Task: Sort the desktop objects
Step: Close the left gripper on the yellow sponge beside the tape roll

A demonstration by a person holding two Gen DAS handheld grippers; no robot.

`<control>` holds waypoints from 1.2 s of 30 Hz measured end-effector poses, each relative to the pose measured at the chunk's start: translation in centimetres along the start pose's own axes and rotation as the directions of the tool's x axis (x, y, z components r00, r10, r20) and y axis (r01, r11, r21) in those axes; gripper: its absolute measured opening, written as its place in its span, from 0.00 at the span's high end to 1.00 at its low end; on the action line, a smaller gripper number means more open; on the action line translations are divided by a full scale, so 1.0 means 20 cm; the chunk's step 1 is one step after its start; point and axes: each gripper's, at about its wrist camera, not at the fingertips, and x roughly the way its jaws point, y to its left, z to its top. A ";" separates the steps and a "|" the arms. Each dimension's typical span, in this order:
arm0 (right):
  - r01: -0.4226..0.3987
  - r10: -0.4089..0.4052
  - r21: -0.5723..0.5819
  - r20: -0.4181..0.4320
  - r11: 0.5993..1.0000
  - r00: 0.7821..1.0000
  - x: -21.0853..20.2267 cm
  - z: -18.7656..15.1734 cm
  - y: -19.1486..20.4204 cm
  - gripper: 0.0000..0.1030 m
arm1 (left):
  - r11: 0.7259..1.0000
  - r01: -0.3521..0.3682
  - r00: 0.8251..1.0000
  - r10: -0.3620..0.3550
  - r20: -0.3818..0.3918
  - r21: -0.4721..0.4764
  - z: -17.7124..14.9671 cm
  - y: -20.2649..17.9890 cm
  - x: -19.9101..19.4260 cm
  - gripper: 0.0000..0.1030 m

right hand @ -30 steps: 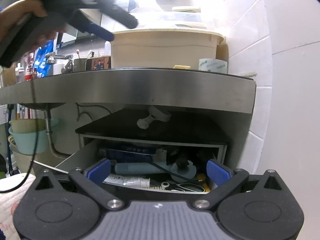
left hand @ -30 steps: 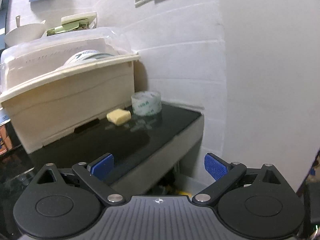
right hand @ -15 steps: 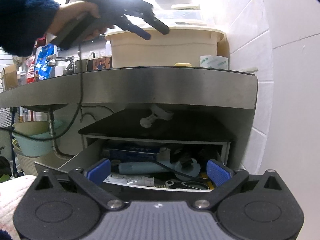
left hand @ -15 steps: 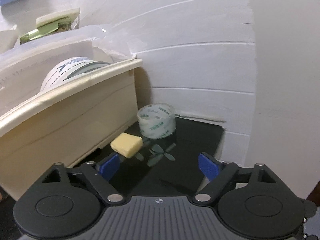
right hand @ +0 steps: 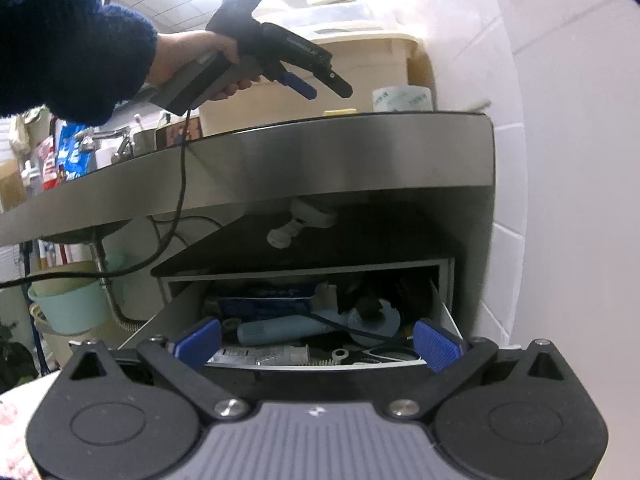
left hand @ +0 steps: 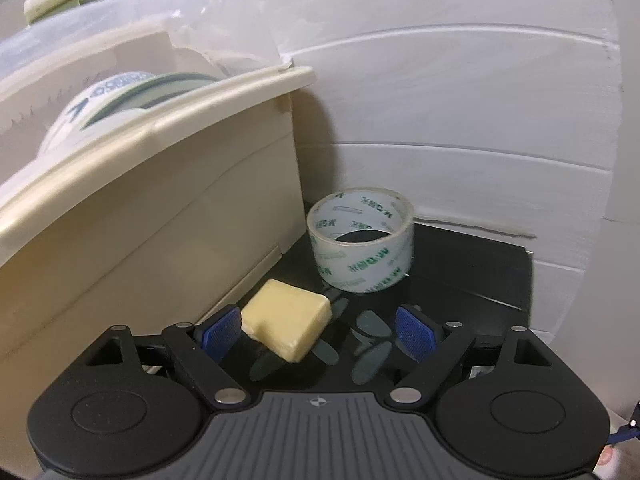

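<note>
Reaching over the dark surface (left hand: 460, 264), the left gripper (left hand: 320, 330) has its fingers part-open and empty; the yellow eraser (left hand: 286, 330) lies between them, hard against the left finger, long axis slanting away rightward

Left tool (left hand: 318, 334) w/ jaws apart round yellow block (left hand: 286, 326), tape roll (left hand: 362, 256) just beyond

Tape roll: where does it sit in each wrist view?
Left wrist: the tape roll stands right of centre on the black countertop, beyond the yellow block.
Right wrist: the roll is small, upper right, on the counter's top edge by the wall.
Shared landmark: the cream bin left of it.
</note>
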 end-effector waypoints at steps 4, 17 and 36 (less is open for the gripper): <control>0.004 -0.003 0.029 -0.005 1.000 1.000 0.00 0.00 -0.03 0.00 | 1.000 0.015 1.000 -0.015 -0.020 0.001 0.01 0.06 0.05 0.17; 0.016 -0.013 0.082 -0.043 0.996 0.999 0.04 0.00 -0.07 0.00 | 0.987 0.152 0.987 -0.154 -0.035 -0.055 -0.04 0.20 0.12 0.18; 0.029 -0.018 0.106 -0.097 0.994 0.995 0.11 0.00 -0.09 0.00 | 0.989 0.145 0.989 -0.145 0.014 -0.030 -0.12 0.19 0.13 0.46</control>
